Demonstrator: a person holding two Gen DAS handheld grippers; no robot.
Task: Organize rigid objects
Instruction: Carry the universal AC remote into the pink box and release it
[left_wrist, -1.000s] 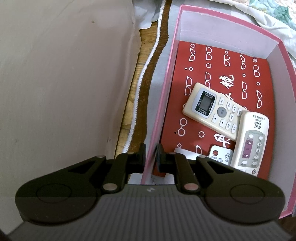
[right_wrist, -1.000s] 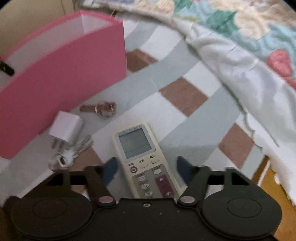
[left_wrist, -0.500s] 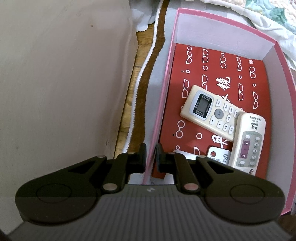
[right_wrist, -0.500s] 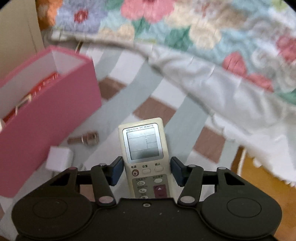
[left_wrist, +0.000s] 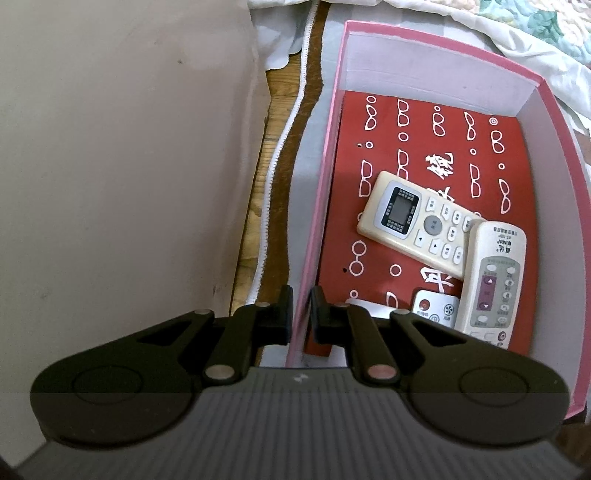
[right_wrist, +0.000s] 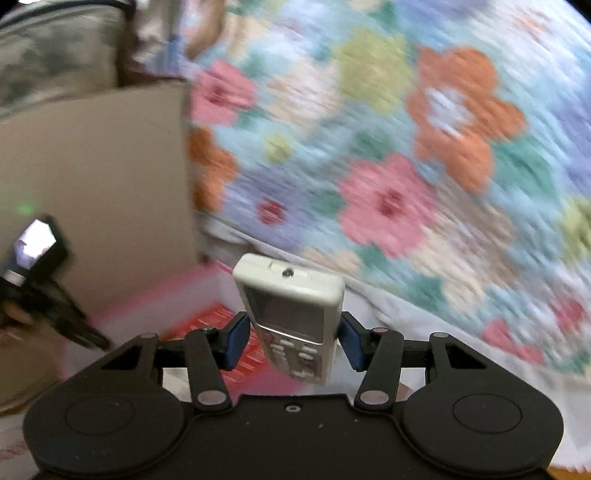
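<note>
1. Jaws. The right gripper (right_wrist: 291, 343) is clamped on a white remote (right_wrist: 291, 310), one blue pad on each long edge; the remote is clear of any surface, nose tilted up toward twelve o'clock. The left gripper (left_wrist: 300, 314) has its jaws pinched together on the near-left wall of the pink box (left_wrist: 332, 147), one finger outside, one inside.

2. Location. In the right wrist view the box's pink rim and red floor appear at eight o'clock of the held remote, below and behind it.

3. Risk, grip. The hold looks to sit on the lower half of the remote, so the heavy end overhangs. A quick swing could pivot or slip it between the pads.

4. Risk, placement. Three remotes (left_wrist: 417, 225) already crowd the floor's four o'clock corner. A drop there would likely land on them and rock; the free area lies toward eleven o'clock.

5. Risk, box. If the left pinch loosens, the light wall could shift on contact.

6. Views. Only the left wrist view shows the box contents and the red liner (left_wrist: 417, 133). Only the right wrist view, heavily blurred, shows the held remote, the floral quilt (right_wrist: 406, 155) and the other gripper at nine o'clock.
</note>
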